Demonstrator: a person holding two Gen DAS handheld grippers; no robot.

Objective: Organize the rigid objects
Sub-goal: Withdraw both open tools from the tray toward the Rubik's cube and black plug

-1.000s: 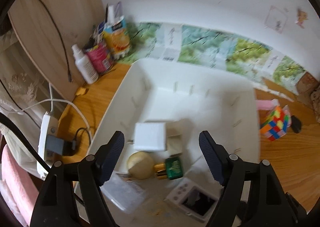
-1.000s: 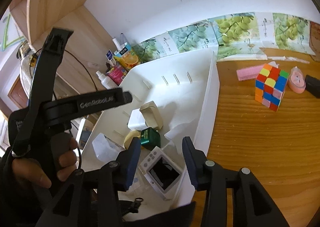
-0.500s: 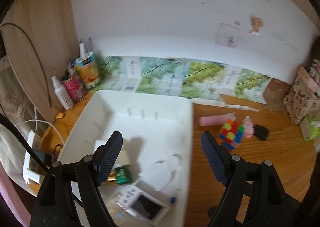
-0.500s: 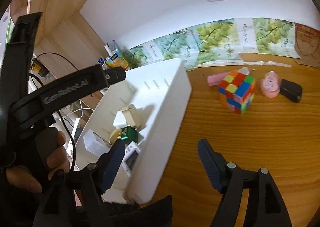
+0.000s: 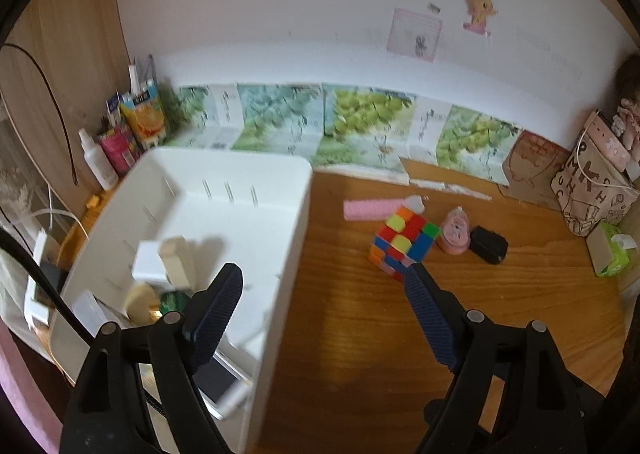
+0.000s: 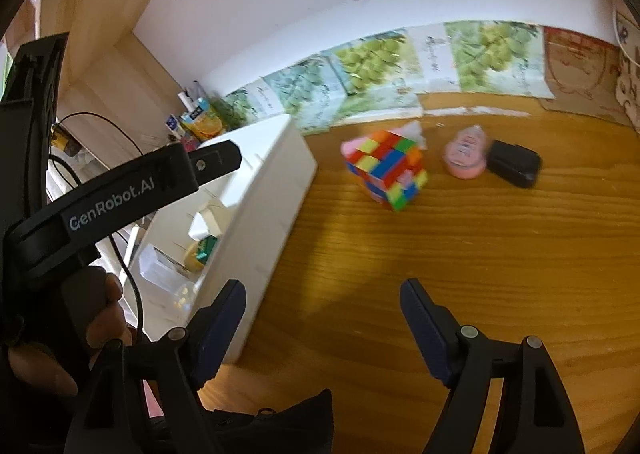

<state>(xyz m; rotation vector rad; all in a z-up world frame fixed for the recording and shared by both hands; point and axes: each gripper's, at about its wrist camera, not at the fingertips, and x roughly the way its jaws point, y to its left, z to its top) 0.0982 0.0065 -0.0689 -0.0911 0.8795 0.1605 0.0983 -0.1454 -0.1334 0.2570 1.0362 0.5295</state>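
A white bin [image 5: 296, 238] stands at the left and holds a white box [image 5: 150, 264], a beige block [image 5: 176, 260], a green bottle [image 5: 174, 300] and a device with a dark screen [image 5: 218, 382]. On the wooden table to its right lie a colourful puzzle cube [image 5: 402, 246], a pink comb [image 5: 368, 209], a pink round case [image 5: 454, 236] and a black case [image 5: 489, 245]. My left gripper [image 5: 322, 274] straddles the bin's right wall, jaws opening, nothing between them. My right gripper [image 6: 322, 288] hovers over bare table short of the cube [image 6: 386, 170], jaws opening and empty. The bin [image 6: 276, 190] is on its left.
Bottles and a juice carton [image 5: 136, 130] crowd the back left corner. A power strip [image 5: 36, 294] with cables lies left of the bin. A patterned paper bag [image 5: 592, 190] and a green tissue box [image 5: 610, 254] stand at the right. A hand [image 6: 96, 318] holds the left gripper.
Both views have swung right, from over the bin's contents to the table beside it. The right jaws have spread wide; the screen device stays in the bin.
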